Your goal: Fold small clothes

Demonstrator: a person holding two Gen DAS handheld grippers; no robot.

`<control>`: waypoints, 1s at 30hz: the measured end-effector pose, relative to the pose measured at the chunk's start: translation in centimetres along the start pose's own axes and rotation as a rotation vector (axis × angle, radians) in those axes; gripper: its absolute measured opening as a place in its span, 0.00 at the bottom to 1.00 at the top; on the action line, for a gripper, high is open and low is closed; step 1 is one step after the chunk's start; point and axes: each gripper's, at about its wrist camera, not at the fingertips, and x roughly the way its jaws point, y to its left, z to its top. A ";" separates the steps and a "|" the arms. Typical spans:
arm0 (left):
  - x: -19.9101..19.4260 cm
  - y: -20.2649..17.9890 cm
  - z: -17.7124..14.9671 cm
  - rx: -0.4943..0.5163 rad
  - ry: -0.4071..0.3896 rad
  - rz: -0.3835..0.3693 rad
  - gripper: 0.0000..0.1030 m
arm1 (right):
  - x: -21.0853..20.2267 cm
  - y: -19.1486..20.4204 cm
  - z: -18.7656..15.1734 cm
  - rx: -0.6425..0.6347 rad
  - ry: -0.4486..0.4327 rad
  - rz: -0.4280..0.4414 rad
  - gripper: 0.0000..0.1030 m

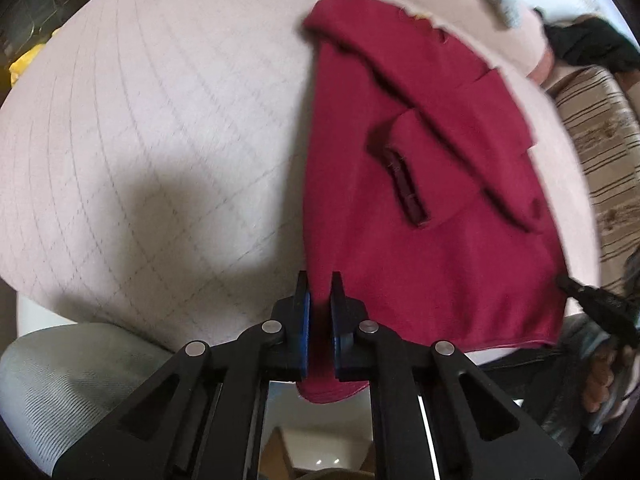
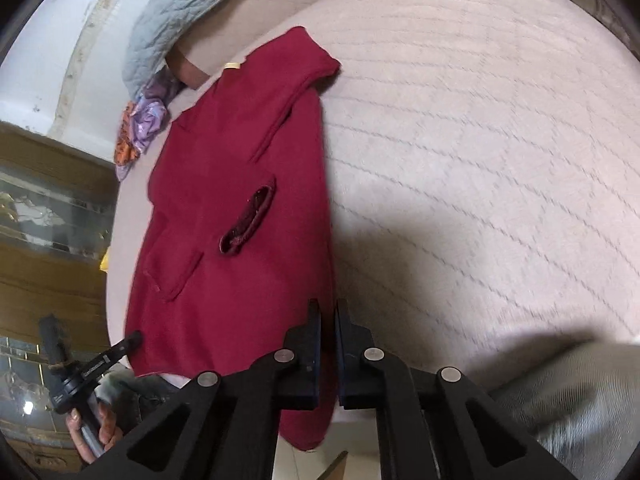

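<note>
**Clearly, both grippers held the near hem of the red garment**

Each gripper had pinched a near corner of the maroon garment, which lay spread on the pale quilted bed cover. The left gripper had its jaws narrowed onto the cloth's near left corner, fabric running between the blue pads and hanging out below them. The right gripper gripped the opposite near corner in the same way, red cloth drooping past the bed's edge.

From both grippers the garment stretched straight away, its long axis running from near hem to far collar end. Neither arm looked nearer; they shared the hem. A fold would likely carry that hem toward the far end.

A dark red pocket opening sat mid-body. Near the far end showed a small yellowish tag, its writing unreadable. No brand could be read.
</note>
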 end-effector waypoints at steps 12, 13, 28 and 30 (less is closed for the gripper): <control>-5.5 -0.6 -0.4 -0.039 -0.244 0.114 0.58 | -3.6 0.4 0.8 0.004 -0.172 0.157 0.63; -5.9 -0.5 -0.4 -0.028 -0.268 0.133 0.58 | -4.0 0.7 0.9 -0.014 -0.192 0.171 0.63; -13.5 -5.6 1.9 0.085 -0.527 0.264 0.58 | -8.2 6.4 4.3 -0.161 -0.280 0.246 0.63; -13.8 -5.8 2.4 0.095 -0.538 0.270 0.58 | -8.4 6.8 4.9 -0.174 -0.284 0.246 0.63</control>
